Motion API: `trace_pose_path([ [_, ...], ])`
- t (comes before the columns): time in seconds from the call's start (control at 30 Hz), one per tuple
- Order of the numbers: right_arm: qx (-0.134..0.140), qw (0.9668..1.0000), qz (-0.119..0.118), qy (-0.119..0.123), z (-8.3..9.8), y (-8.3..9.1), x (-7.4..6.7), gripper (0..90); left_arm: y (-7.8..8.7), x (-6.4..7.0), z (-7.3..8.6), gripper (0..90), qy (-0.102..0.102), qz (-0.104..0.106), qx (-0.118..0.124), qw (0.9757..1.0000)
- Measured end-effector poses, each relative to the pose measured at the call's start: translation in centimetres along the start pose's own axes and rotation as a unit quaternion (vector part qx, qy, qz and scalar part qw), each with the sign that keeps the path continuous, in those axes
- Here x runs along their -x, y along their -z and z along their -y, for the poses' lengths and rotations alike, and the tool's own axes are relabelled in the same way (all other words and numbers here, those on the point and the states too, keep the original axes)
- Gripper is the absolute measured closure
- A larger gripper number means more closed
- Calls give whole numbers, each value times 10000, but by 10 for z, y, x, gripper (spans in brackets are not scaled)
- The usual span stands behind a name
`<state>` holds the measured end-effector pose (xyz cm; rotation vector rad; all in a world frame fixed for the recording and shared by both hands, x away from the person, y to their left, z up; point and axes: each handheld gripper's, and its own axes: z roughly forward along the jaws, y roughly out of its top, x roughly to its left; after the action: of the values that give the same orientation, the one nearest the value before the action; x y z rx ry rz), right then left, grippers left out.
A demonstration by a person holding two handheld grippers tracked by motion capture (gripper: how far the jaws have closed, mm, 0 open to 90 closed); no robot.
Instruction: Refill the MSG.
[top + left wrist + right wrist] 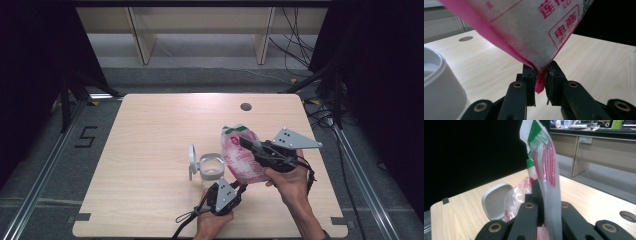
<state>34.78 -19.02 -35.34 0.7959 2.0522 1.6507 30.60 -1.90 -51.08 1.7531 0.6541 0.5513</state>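
Bag of pink-and-white plastic hangs over the table, at twelve o'clock from the left gripper, whose jaws pinch its bottom corner, while the right gripper is clamped on its upper edge. Both hands reach in from six o'clock, the white lidded container at nine o'clock from the bag. Red Chinese characters, among them "电商", are printed on the bag.
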Motion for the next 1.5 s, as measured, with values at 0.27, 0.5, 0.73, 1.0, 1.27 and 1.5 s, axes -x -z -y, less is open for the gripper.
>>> trace_pose_path([
  [0.27, -136, 9999, 12, 42, -4, -7, -6, 900, 0, 8, 1, 792, 31, -36, 82, 10000],
  [0.5, -230, 9996, -20, 159, -5, -13, -4, 900, -3, 12, 4, 794, 78, -111, 185, 9997],
  [0.73, -373, 9991, -29, 216, -9, -18, -7, 900, -8, 13, 3, 797, 135, -156, 287, 9994],
  [1.0, -491, 9976, -16, 481, -13, -26, -11, 900, -12, 16, 3, 799, 196, -136, 393, 9989],
  [1.27, -610, 9966, -14, 547, -13, -31, -11, 900, -15, 16, 3, 800, 247, -154, 357, 9989],
  [1.5, -595, 9966, 25, 568, -14, -34, -12, 900, -18, 17, 2, 801, 339, -194, 446, 9982],
])
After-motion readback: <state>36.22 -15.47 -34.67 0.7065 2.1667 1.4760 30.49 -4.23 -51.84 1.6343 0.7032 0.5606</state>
